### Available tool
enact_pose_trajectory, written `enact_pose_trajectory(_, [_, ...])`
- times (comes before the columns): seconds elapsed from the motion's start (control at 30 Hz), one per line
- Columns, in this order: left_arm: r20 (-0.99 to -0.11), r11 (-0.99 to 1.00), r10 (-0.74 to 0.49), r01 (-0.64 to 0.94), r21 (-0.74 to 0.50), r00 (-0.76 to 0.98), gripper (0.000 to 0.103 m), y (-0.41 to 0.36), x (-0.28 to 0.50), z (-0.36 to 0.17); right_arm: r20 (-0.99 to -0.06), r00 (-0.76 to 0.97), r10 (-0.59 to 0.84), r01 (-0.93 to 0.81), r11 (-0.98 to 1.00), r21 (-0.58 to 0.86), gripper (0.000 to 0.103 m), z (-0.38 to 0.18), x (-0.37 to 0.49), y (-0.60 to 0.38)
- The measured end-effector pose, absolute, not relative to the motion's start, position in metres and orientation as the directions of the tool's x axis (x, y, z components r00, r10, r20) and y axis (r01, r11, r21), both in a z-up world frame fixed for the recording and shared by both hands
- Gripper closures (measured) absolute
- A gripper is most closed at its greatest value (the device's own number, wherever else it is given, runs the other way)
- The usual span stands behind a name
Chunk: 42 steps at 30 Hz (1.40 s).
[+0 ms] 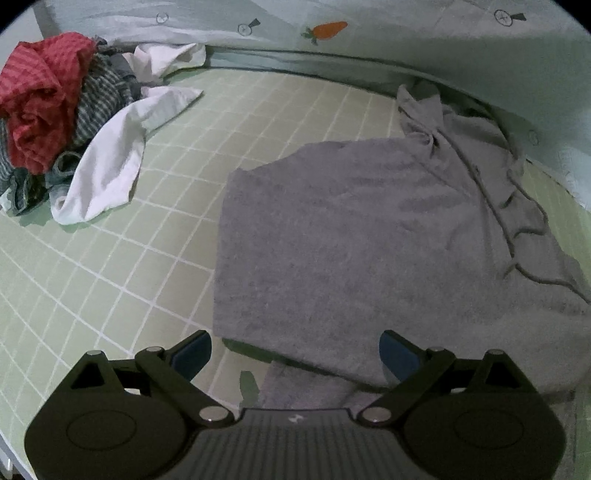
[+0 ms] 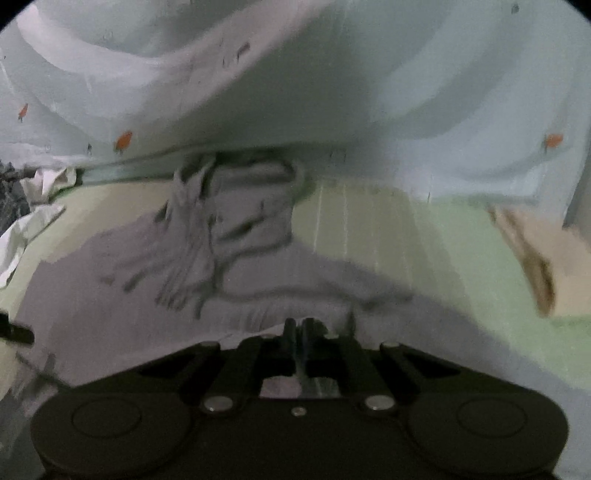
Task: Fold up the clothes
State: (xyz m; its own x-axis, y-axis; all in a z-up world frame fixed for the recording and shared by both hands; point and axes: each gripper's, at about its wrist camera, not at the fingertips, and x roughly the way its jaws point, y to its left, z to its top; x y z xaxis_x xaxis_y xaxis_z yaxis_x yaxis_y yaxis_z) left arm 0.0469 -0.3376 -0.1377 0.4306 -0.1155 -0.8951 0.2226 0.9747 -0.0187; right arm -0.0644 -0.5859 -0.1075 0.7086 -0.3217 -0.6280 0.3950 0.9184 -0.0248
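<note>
A grey hoodie (image 1: 332,236) lies partly folded on the green checked sheet (image 1: 110,266), hood and drawstrings at the far right. My left gripper (image 1: 295,356) is open and empty, just above the hoodie's near edge. In the right wrist view the hoodie (image 2: 184,266) fills the middle, blurred. My right gripper (image 2: 297,328) is shut on a fold of the grey hoodie at its near edge and holds it slightly raised.
A pile of clothes lies at the far left: a red garment (image 1: 40,96), a striped one (image 1: 99,96) and a white shirt (image 1: 110,162). A pale quilt with carrot prints (image 1: 325,29) borders the back. A wooden floor strip (image 2: 535,266) shows at right.
</note>
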Motion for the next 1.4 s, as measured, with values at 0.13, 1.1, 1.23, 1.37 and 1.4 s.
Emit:
enact_pose_trajectory(0.13, [-0.902, 0.975, -0.107, 0.220, -0.014, 0.417, 0.006, -0.339, 0.049, -0.143, -0.539, 0.742, -0.399, 0.414, 0.905, -0.101, 0.100, -0.085, -0.061, -0.591])
enact_pose_trajectory(1.1, [-0.937, 0.969, -0.026, 0.239, 0.061, 0.347, 0.003, -0.347, 0.064, -0.178, -0.764, 0.586, -0.271, 0.621, 0.755, 0.209, 0.021, -0.167, -0.064, -0.702])
enact_pose_trajectory(1.23, [-0.941, 0.971, -0.028, 0.231, 0.055, 0.338, 0.002, -0.345, 0.067, -0.180, -0.767, 0.614, -0.186, 0.564, 0.783, 0.261, 0.054, -0.169, -0.058, -0.698])
enact_pose_trajectory(1.37, [-0.944, 0.973, -0.029, 0.224, 0.048, 0.329, 0.000, -0.344, 0.069, -0.183, -0.726, 0.644, -0.241, 0.542, 0.813, 0.211, 0.103, -0.148, -0.059, -0.692])
enact_pose_trajectory(1.4, [-0.945, 0.976, -0.034, 0.216, 0.039, 0.325, 0.000, -0.343, 0.070, -0.184, -0.701, 0.661, -0.267, 0.547, 0.811, 0.207, 0.103, -0.139, -0.061, -0.694])
